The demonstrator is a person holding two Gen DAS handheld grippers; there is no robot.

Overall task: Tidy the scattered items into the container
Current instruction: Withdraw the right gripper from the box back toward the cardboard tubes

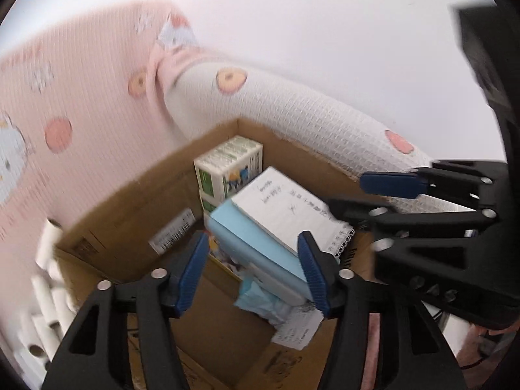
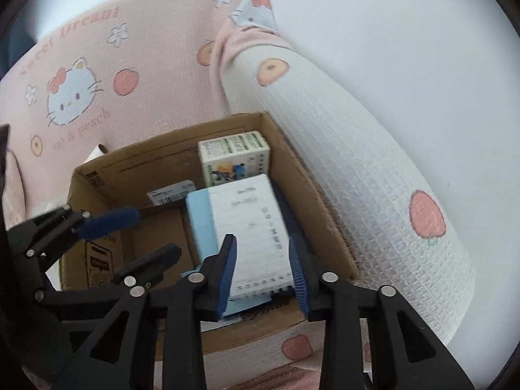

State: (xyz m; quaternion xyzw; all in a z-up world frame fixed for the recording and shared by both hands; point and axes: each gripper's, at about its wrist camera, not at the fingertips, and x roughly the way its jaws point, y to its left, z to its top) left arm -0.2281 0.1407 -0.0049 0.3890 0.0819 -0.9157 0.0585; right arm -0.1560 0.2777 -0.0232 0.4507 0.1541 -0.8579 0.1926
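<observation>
1. My left claw (image 1: 253,273) hangs released over the brown cardboard box (image 1: 123,214), ribbed blue pads apart, nothing pinched.
2. My right claw (image 2: 261,273) is also released, its pads either side of the notebook without pressing.
3. The spiral-bound lined notebook (image 2: 250,227) lies tilted inside, on a smooth pale-blue rectangular box (image 1: 250,243).
4. A glossy green-and-white carton (image 2: 234,156) stands in the box's far corner.
5. Quilted pink bedding (image 2: 97,74) surrounds the box.

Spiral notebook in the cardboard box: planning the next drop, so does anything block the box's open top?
Nothing visible does. The brown cardboard box is open-topped; the white spiral notebook already lies inside on a light blue box.
</observation>
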